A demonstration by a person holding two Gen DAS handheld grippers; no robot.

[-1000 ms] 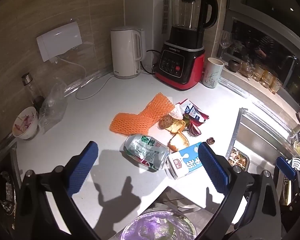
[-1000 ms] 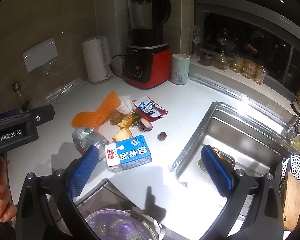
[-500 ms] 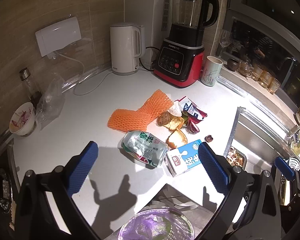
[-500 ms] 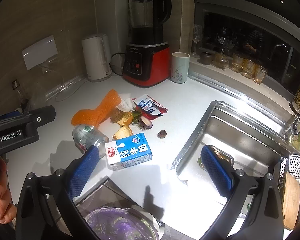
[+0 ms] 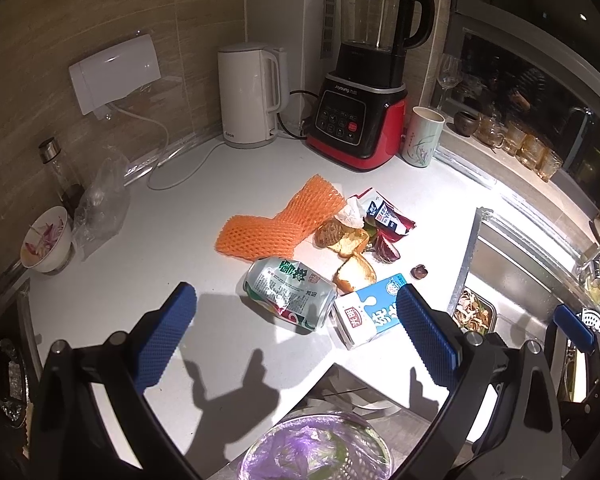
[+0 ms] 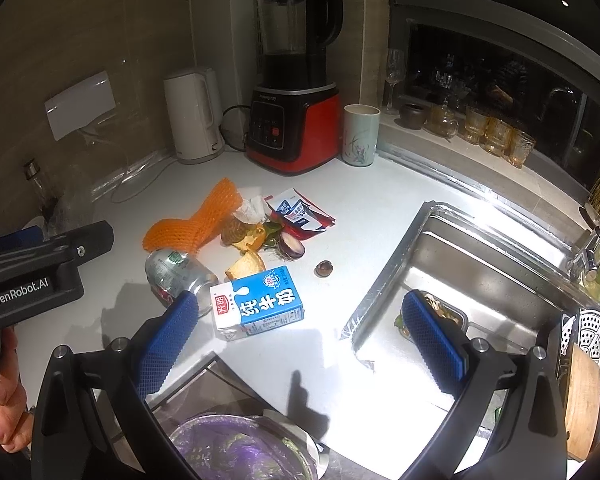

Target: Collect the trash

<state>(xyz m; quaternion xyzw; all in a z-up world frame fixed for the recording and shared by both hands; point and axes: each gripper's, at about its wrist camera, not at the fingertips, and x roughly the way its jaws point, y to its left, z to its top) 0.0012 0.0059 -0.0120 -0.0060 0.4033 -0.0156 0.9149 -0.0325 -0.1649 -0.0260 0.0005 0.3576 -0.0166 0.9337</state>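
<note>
Grippers both hang wide apart and empty above the near edge of the worktop (image 5: 100,288): the left gripper (image 5: 296,340) over the crushed can (image 5: 290,294), the right gripper (image 6: 300,340) over the blue milk carton (image 6: 258,302). Over the last second both views have drawn in slightly on the pile (nothing in it has moved), so this reads as an approach, with no item collected yet. Beyond the carton lie bread scraps (image 5: 354,270), orange foam netting (image 5: 278,222) and a torn wrapper (image 6: 300,214) toward the worktop's middle. A purple-lined bin (image 5: 316,448) waits below the near edge.
</note>
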